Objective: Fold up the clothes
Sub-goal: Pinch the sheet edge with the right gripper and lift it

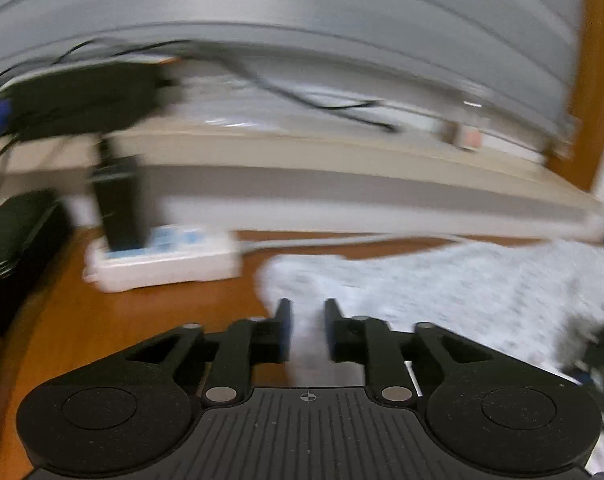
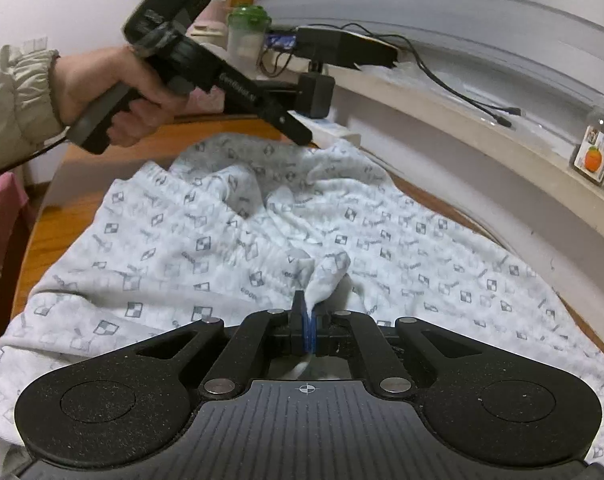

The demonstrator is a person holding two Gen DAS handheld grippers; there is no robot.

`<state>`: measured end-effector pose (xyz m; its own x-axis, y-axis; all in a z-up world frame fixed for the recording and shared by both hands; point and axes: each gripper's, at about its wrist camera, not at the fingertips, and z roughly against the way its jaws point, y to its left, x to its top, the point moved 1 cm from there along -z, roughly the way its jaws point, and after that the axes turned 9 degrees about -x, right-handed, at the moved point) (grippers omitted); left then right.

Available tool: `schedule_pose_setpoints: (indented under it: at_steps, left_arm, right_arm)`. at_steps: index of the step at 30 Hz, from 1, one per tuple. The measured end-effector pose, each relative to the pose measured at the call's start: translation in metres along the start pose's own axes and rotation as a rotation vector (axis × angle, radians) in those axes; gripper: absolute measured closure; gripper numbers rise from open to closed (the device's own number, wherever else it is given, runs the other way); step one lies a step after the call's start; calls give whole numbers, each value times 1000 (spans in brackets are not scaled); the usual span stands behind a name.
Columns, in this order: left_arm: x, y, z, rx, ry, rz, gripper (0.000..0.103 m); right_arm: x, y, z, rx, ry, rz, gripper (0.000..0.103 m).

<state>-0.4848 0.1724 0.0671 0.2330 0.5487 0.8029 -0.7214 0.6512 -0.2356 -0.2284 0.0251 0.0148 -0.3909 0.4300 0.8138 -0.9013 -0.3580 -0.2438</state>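
A white garment (image 2: 222, 240) printed with small grey squares lies crumpled across the wooden table (image 2: 42, 208). My right gripper (image 2: 309, 312) is shut on a pinched-up fold at the garment's near side, and the cloth rises in a peak from its blue pads. A hand with a beige sleeve holds my left gripper (image 2: 302, 136) at the garment's far edge. In the blurred left wrist view the left gripper (image 1: 309, 312) stands narrowly apart, with the garment (image 1: 462, 280) filling the gap between its fingers.
A white power strip (image 1: 162, 260) with a black plug lies on the table beyond the garment. A sill (image 2: 482, 136) runs along the back with cables, a black device (image 2: 342, 46), a green-lidded cup (image 2: 248, 28) and an orange-labelled bottle (image 2: 594, 156).
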Motion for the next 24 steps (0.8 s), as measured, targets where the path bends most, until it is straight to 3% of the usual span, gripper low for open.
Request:
schedule_pose_setpoints:
  at_steps: [4,6,8,11,15,19,24]
  left_arm:
    - [8,16,-23,-23,39,66,54]
    - [11,14,-37,-21,61,58,54]
    - [12,3,-49,-14,89,16,64]
    - [7,-30,-59,-8,111,-134,66]
    - [4,-57,-44,-102,42,-235,65]
    - [9,-51,-26,-84,-7,-213,65]
    - [19,-7,-23,3,-6,-70,66]
  right_arm:
    - [0,1,0,-4,0,2,100]
    - [0,1,0,-4,0,0,100]
    - [0,0,1,-4,-3,-3,100]
    - [0,1,1,-7,-6,1,100]
    - [-1,0,2,-6,-11,-1,100]
    - [-1,0,2,-9,-12,1,100]
    - [-1,1,2,-16,-14,6,100]
